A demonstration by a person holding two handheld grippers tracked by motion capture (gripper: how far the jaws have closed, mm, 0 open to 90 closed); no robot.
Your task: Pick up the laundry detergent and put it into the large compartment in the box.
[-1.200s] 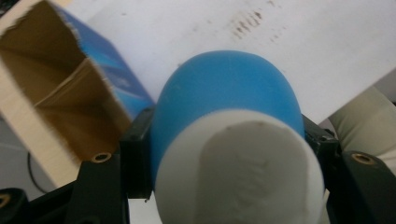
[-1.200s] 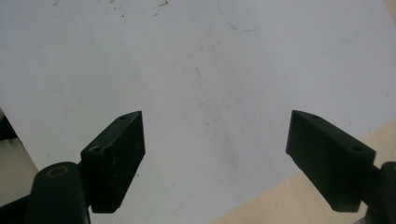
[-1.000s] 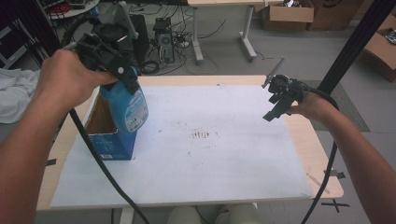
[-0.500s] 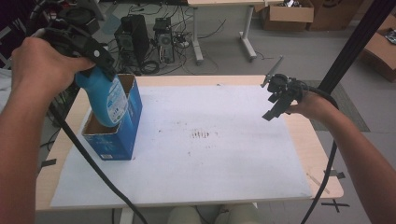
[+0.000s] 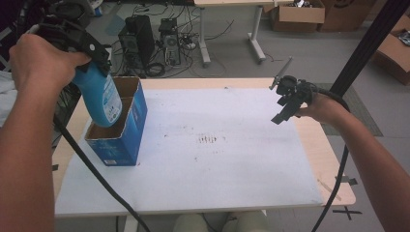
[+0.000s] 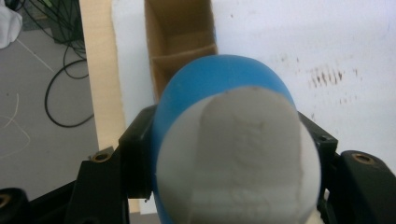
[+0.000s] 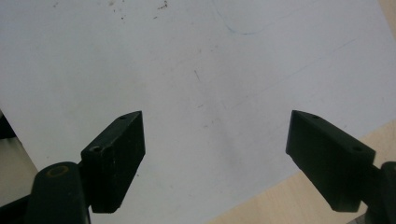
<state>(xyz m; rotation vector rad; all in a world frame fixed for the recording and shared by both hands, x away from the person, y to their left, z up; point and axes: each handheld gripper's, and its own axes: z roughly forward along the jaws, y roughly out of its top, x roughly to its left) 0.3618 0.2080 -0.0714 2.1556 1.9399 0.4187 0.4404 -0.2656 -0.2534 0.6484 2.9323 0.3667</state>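
Blue plastic bottle with a pale label point(image 5: 102, 99) is hanging upright in the left gripper point(image 5: 80, 41), its base dipping into the near compartment of the open blue cardboard box with a brown divided interior point(image 5: 126, 126). Since a second ago the bottle has been travelling from the box's front wall, where it was showing against the outside face, back and over the box's open top, so it is now sitting above the opening rather than beside it. In the left gripper view the black fingers point(image 6: 135, 149) are pressing on both sides of the bottle's white-capped shoulder point(image 6: 233, 144), and the box's brown divider point(image 6: 180, 49) is lying directly beyond it. That shift is suggesting the bottle is lined up for lowering into the box; the base is appearing to clear the box's near rim, though how deep it is sitting I cannot tell. The right gripper point(image 5: 288, 99) is hovering well to the right of the box, over the white sheet covering the wooden table point(image 5: 232, 159), and it has been keeping its place. Its fingers point(image 7: 114, 154) are standing wide apart with nothing between them, so the placing looks to be resting on the left hand alone
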